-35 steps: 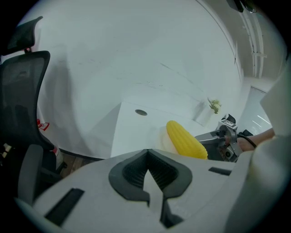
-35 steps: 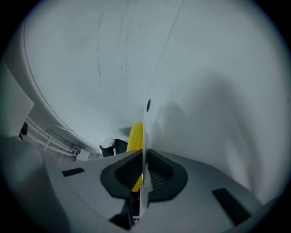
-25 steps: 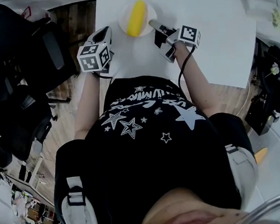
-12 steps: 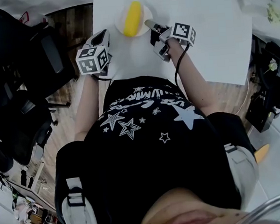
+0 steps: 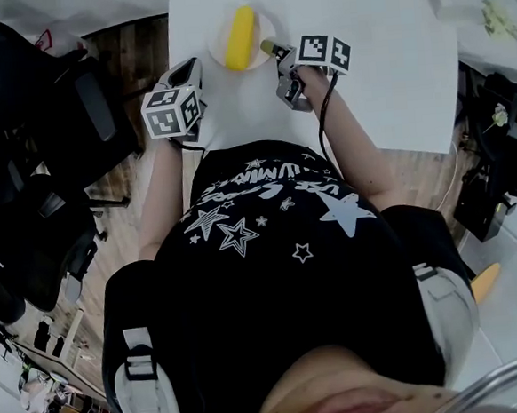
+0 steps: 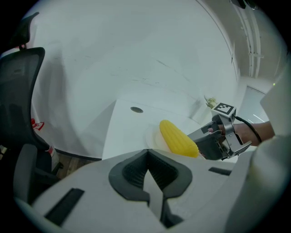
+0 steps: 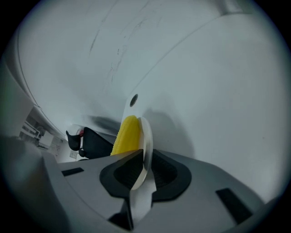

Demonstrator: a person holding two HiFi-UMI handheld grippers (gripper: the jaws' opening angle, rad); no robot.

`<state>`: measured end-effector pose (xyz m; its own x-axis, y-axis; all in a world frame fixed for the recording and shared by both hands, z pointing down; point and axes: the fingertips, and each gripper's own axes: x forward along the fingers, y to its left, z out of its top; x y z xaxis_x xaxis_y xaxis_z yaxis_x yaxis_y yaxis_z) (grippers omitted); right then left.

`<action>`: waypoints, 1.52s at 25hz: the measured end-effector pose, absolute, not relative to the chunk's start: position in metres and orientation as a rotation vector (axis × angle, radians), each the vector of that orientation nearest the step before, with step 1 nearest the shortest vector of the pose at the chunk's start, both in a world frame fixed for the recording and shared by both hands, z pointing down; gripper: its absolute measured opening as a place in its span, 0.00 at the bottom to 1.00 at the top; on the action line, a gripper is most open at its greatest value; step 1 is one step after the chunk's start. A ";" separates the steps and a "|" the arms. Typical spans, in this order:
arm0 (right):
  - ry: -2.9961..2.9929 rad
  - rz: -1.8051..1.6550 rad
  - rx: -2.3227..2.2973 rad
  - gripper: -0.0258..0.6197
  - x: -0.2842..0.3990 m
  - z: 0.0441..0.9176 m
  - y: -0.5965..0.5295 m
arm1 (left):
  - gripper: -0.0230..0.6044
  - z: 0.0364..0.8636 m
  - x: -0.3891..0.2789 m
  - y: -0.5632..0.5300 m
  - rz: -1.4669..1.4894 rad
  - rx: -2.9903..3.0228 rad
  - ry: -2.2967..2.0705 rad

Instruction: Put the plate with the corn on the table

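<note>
Though near table edge, plate.

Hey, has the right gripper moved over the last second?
Yes. The right gripper moved slightly farther from the near edge of the table, toward the plate. Its fingers are opening, with the plate rim between them.

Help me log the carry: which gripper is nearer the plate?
Right. The right gripper holds the plate by its rim, jaws opening; the left gripper hangs shut off its left side, apart.

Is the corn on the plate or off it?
On it: the corn lies lengthwise on the plate in the head view.
</note>
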<state>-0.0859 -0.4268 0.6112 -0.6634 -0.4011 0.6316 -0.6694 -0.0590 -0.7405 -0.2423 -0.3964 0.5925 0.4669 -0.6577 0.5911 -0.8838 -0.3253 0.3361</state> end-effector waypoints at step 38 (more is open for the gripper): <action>-1.973 1.455 1.125 0.30 -0.056 0.599 -0.403 | 0.04 0.567 -0.220 -0.385 0.443 2.115 -1.339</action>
<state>-0.0556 -0.4032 0.5988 -0.5715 -0.3487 0.7428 -0.8127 0.1152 -0.5712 -0.2197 -0.3849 0.5666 0.4376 -0.7018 0.5621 -0.8986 -0.3189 0.3015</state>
